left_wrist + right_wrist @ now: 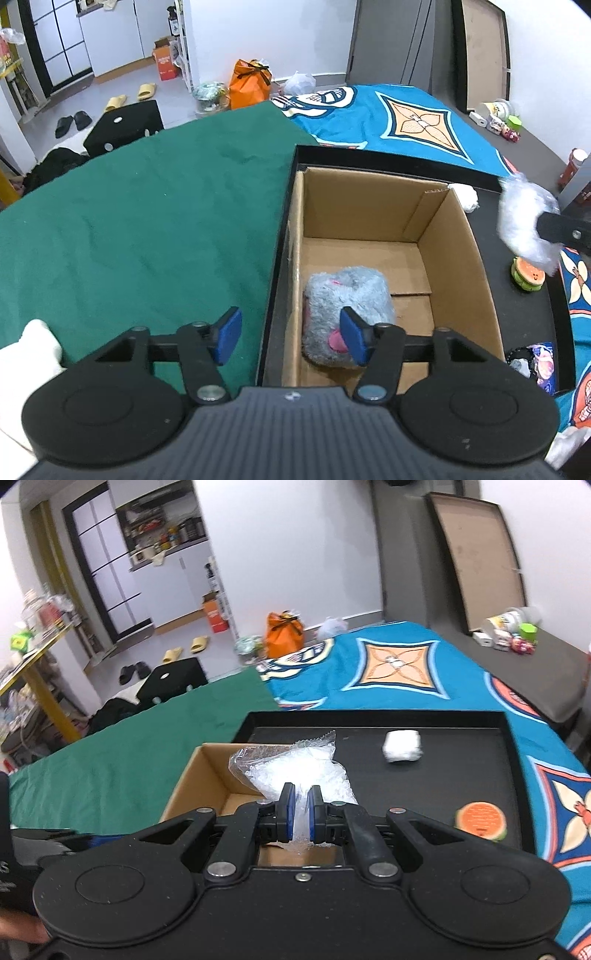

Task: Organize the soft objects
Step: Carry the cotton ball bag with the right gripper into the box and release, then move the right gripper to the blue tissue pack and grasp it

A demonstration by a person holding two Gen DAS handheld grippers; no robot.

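The right tongs [300, 808] are clamping a clear bag of white beads [295, 771] above the cardboard box [207, 775]. The left tongs [291, 334] are standing partly open with nothing between them, and the grey plush toy [347, 295] is lying in the box just beyond their right pad.

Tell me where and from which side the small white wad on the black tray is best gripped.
Grip the white wad across its short sides, coming from above. It lies flat and alone on the black tray, blocky and wider than tall, with bare tray all round, so nothing blocks a downward approach. It looks soft; a light squeeze at mid-body should probably hold.
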